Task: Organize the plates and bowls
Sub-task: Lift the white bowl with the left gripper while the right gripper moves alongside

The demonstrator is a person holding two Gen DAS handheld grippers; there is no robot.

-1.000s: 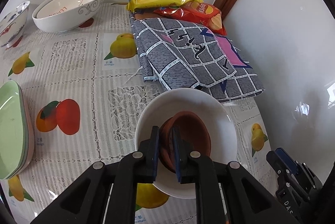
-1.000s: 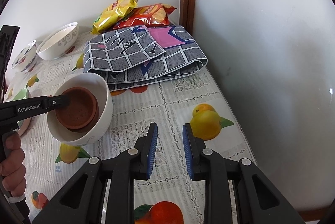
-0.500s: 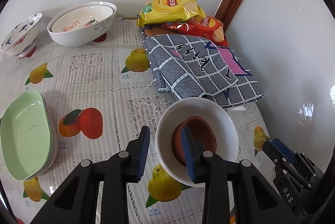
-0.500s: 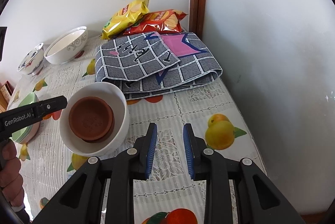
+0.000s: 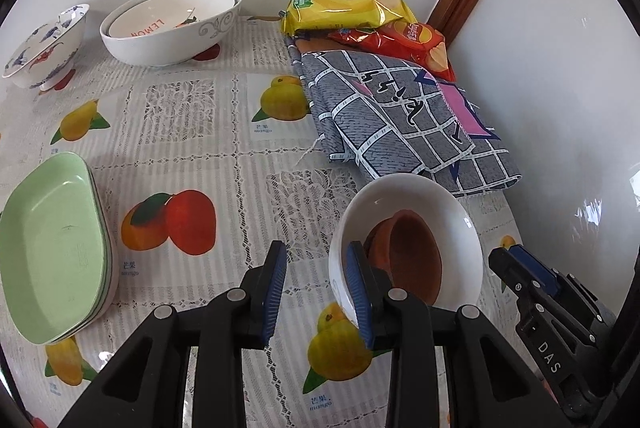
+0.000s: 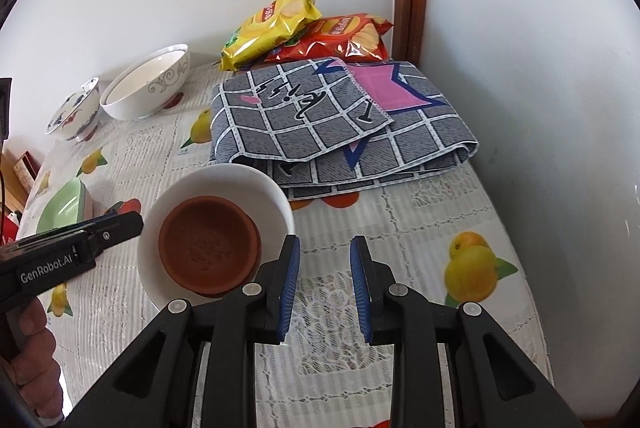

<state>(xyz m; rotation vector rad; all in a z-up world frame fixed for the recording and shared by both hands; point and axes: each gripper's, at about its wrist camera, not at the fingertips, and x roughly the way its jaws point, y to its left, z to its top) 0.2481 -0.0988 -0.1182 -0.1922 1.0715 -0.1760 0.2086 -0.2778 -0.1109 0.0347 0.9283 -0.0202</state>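
Observation:
A white bowl [image 5: 444,211] [image 6: 256,183] stands on the fruit-print tablecloth with brown clay dishes [image 5: 412,260] [image 6: 208,244] nested inside. My left gripper [image 5: 316,292] is open and empty, just left of the white bowl. It appears in the right wrist view [image 6: 116,228] beside the bowl's left rim. My right gripper [image 6: 325,284] is open and empty, just right of the bowl. A stack of green plates [image 5: 52,244] [image 6: 64,207] lies at the left. A large white bowl [image 5: 172,23] [image 6: 148,87] and a blue-patterned bowl [image 5: 44,47] [image 6: 76,111] stand at the back.
A folded grey checked cloth [image 5: 400,115] [image 6: 336,123] lies behind the white bowl. Yellow [image 5: 348,7] [image 6: 272,23] and red [image 5: 404,43] [image 6: 340,35] chip bags lie in the back corner. A white wall [image 6: 540,107] borders the table on the right.
My left gripper has opened, let go of the clay dish inside the white bowl, and drawn back to the left. My right gripper has moved closer to the bowl.

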